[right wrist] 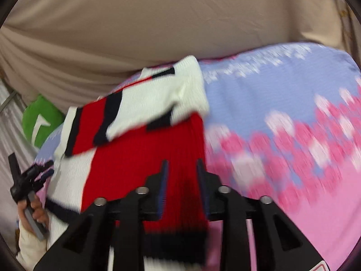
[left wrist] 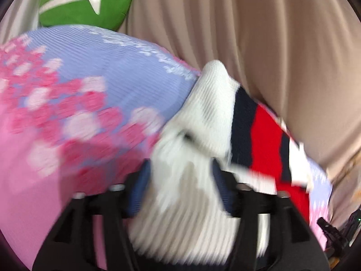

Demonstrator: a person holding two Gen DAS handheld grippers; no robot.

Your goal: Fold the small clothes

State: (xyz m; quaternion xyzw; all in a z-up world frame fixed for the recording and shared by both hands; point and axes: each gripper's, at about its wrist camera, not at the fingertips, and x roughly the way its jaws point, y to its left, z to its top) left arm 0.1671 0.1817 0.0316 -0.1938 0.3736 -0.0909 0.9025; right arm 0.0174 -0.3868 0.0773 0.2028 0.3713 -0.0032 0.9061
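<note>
A small knit sweater with white, red and navy blocks lies over a pink and lavender mat (left wrist: 74, 94). My left gripper (left wrist: 180, 176) is shut on a white part of the sweater (left wrist: 209, 103), bunched between its fingers. My right gripper (right wrist: 181, 176) is shut on a red part of the sweater (right wrist: 144, 153). A white sleeve (right wrist: 158, 97) with navy stripes is folded over the red body. My left gripper also shows in the right wrist view (right wrist: 45, 169) at the sweater's left edge. Both views are blurred.
The mat (right wrist: 282, 103) has a pink flower pattern and rests on a beige sheet (right wrist: 158, 22). A green cushion (left wrist: 83, 2) with a white mark lies beyond the mat; it also shows in the right wrist view (right wrist: 40, 122).
</note>
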